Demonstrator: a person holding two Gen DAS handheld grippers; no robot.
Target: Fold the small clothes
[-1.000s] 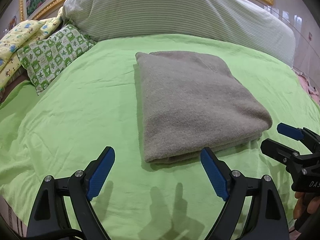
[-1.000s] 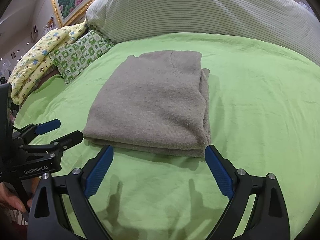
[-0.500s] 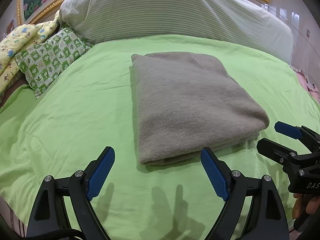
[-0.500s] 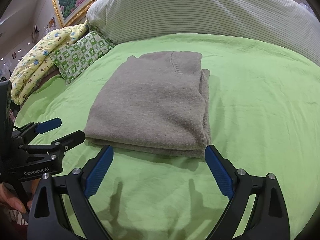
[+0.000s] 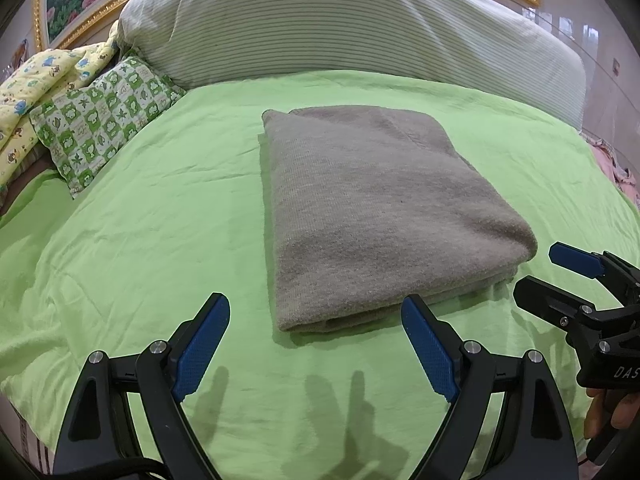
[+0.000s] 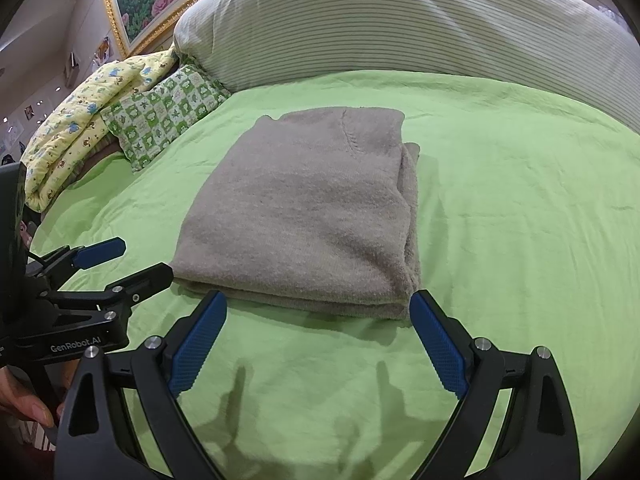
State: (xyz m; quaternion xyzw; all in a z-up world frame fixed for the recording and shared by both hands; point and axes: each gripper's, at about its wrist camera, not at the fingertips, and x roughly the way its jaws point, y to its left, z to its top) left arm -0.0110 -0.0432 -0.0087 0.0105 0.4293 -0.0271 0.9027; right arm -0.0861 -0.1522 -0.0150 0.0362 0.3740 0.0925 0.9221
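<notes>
Your left gripper (image 5: pixel 316 344) sits nearest, fingers spread wide, holding nothing, just short of the folded grey garment (image 5: pixel 372 208). Your right gripper (image 6: pixel 318 340) hovers beside it, also wide apart and empty. The garment lies flat mid-bed on the green sheet (image 5: pixel 160 216). Farther back: checked pillow (image 5: pixel 104 120), yellow quilt (image 6: pixel 80 128), striped bolster (image 5: pixel 340 20).

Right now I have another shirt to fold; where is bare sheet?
Bare green sheet lies right of the folded grey garment, and between it and the checked pillow. Crowded: the head end, by the striped bolster.
</notes>
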